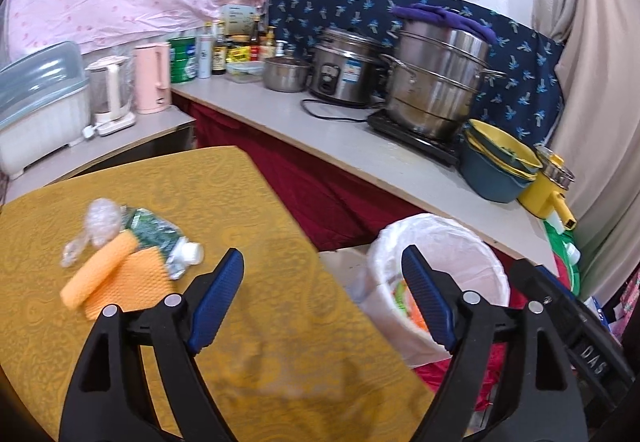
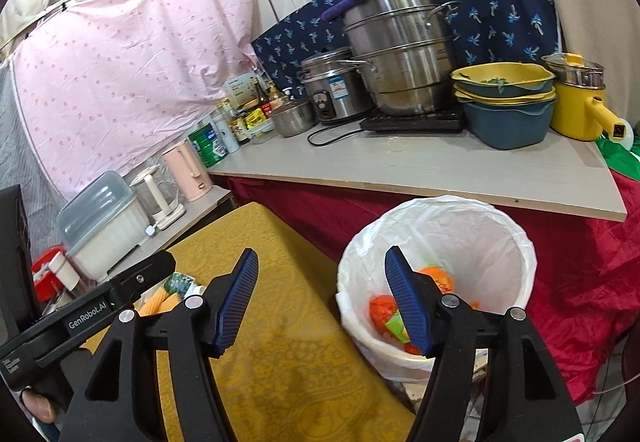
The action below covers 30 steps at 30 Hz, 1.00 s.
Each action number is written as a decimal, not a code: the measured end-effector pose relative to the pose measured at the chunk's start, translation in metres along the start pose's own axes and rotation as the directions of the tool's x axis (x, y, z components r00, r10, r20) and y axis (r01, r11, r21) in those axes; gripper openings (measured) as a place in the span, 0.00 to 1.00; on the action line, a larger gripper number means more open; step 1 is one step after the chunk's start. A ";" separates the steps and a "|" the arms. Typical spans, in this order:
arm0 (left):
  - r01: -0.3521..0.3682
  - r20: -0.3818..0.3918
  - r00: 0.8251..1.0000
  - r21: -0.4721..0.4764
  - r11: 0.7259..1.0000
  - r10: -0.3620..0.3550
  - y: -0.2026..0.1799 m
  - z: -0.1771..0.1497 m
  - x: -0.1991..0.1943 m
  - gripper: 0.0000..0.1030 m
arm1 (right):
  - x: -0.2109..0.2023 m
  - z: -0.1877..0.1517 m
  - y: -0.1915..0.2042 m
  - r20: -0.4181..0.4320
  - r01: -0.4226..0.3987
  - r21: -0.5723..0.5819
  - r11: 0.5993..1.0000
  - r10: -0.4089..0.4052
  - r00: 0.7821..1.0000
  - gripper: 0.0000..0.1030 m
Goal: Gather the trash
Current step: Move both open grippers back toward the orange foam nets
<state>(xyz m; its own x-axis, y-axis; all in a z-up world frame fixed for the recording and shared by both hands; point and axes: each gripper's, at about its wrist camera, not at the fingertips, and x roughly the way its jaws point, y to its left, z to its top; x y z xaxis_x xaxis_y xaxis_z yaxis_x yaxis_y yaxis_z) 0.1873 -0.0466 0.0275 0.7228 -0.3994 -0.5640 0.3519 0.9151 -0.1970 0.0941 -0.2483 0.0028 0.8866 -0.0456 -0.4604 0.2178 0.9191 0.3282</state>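
**Both claws empty beside the bin**

Blue-padded fingers of the left gripper (image 1: 322, 262) stood spread wide with nothing between them, above the near right edge of the yellow patterned table (image 1: 260, 322). Likewise the right gripper (image 2: 322, 262) was spread and empty, straddling the gap between the table edge and the white-lined trash bin (image 2: 500, 234). Orange, red and green scraps (image 2: 384, 312) lay in the bin. Left on the table, well apart from the bin, were an orange foam roll (image 1: 100, 270), a crushed clear bottle with a green label (image 1: 156, 232) and crumpled clear plastic (image 1: 100, 220), all touching. Open tabletop lay between that heap and the bin-side edge. Behind ran a grey counter (image 2: 440, 170) over red cloth. "GenRobot.AI" (image 2: 87, 316) was printed on the left gripper's body; "DAS" (image 1: 595, 356) on the right's.
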 end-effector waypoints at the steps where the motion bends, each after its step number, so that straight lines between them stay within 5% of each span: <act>1: -0.010 0.000 1.000 -0.008 1.000 0.010 0.008 -0.001 -0.003 0.75 | 0.001 -0.002 0.007 -0.006 -0.008 -0.008 1.000 0.008 1.000 0.62; 18: -0.176 -0.041 0.984 -0.107 0.979 0.172 0.143 -0.034 -0.034 0.76 | 0.029 -0.040 0.109 -0.122 -0.128 -0.111 0.986 0.114 0.986 0.62; 30: -0.243 -0.098 0.968 -0.156 0.957 0.230 0.217 -0.058 -0.028 0.77 | 0.077 -0.090 0.180 -0.259 -0.190 -0.170 0.967 0.143 0.955 0.62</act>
<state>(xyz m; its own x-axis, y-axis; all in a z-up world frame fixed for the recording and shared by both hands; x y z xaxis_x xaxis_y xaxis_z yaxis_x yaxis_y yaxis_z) 0.2091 0.1664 -0.0457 0.7225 -0.1705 -0.6700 0.0684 0.9820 -0.1761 0.1649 -0.0511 -0.0478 0.7723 0.1888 -0.6066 -0.0277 0.9639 0.2648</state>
